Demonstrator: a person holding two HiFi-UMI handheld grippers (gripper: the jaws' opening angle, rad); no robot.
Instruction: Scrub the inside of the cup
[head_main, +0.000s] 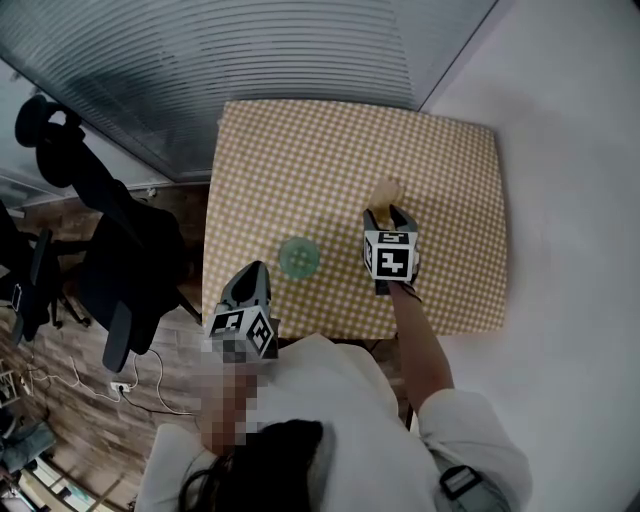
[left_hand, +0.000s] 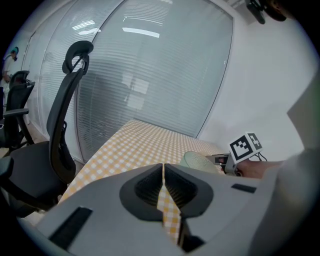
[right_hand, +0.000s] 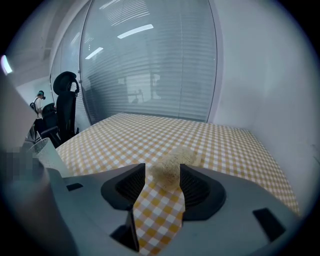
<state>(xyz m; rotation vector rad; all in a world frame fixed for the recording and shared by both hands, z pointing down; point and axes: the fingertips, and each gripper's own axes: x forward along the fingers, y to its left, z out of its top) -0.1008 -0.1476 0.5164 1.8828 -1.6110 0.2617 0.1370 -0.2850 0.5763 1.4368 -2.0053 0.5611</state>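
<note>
Head view is showing the left gripper (head_main: 255, 272) hovering at the near edge of the yellow-and-white checked table (head_main: 300, 150), its jaws clenched on nothing. Just beyond it, the pale green round cup (head_main: 299, 257) is standing upright. Farther right, the right gripper (head_main: 388, 213) is holding its jaws released either side of a beige fuzzy scrubbing sponge (head_main: 385, 190) lying on the table.

Tablecloth (head_main: 300, 150) is showing yellow-white gingham. Cup (head_main: 299, 257) is reading pale green. Scrubber (head_main: 385, 189), up-right of the cup, is looking beige. Left gripper (left_hand: 163, 166) and right gripper (right_hand: 162, 172) are showing grey shells, black pads and black-white square markers. Chair (head_main: 130, 250), left of the cup, is showing black.
</note>
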